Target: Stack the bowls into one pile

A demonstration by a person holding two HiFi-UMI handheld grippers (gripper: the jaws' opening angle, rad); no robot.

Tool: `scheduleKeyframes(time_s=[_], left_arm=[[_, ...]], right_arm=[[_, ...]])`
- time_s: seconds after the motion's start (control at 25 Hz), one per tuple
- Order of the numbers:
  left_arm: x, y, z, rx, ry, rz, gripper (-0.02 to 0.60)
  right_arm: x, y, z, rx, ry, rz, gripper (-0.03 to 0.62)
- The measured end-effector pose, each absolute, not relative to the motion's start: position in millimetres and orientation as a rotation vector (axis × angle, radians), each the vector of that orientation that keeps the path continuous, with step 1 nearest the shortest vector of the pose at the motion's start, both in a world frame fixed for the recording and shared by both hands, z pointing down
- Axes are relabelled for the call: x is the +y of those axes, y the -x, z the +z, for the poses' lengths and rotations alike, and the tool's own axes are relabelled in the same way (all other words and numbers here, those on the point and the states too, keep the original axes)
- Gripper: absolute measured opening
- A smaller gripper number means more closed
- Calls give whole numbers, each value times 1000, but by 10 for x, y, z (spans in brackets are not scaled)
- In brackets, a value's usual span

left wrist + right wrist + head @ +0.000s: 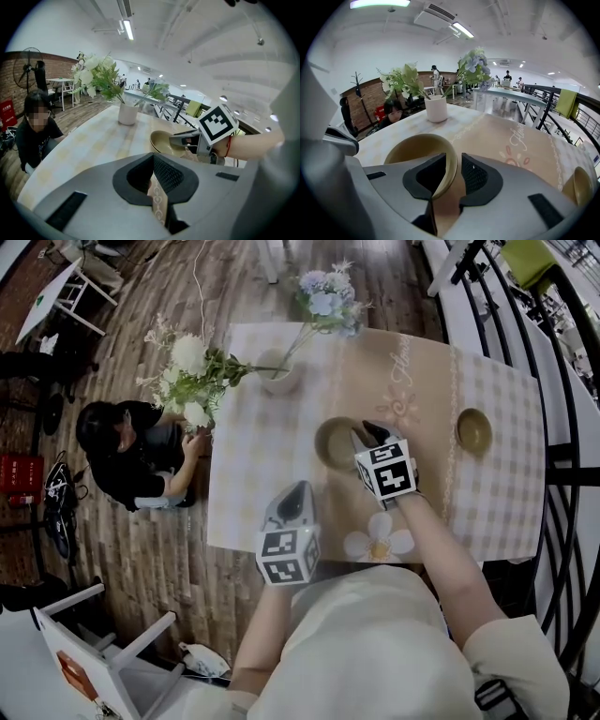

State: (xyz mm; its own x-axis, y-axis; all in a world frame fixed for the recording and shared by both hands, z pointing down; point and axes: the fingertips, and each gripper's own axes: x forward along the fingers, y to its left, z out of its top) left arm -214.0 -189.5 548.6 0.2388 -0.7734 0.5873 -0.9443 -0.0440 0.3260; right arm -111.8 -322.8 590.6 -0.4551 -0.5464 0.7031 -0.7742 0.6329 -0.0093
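Two tan bowls stand apart on the table. The nearer bowl (334, 442) is at the middle, and my right gripper (366, 439) is shut on its right rim. In the right gripper view the rim of this bowl (417, 147) runs between the jaws of my right gripper (453, 154). The second bowl (473, 430) sits alone at the right, and the right gripper view shows that second bowl (580, 185) at its edge. My left gripper (294, 499) hovers over the table's front edge, shut and holding nothing. In the left gripper view, beyond my left gripper (153, 154), I see the bowl (161, 143) and the right gripper (182, 138).
A white vase (278, 379) with flowers stands at the table's far side. A person (131, 451) sits at the left edge with a hand near the flowers. A black railing (562, 409) runs along the right. A tan runner (412, 390) crosses the checked cloth.
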Motion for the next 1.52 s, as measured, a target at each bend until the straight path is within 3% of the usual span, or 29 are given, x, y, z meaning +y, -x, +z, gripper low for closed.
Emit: scheduleKeyframes(time_s=[0.88, 1.52], left_arm=[[-2098, 2028, 5480, -1516, -1907, 331, 3], [-2193, 1182, 5315, -1489, -1964, 338, 3]], right_arm=[[-3188, 1107, 5718, -2192, -1057, 429, 16], [-3270, 129, 5242, -2221, -1159, 352, 15]])
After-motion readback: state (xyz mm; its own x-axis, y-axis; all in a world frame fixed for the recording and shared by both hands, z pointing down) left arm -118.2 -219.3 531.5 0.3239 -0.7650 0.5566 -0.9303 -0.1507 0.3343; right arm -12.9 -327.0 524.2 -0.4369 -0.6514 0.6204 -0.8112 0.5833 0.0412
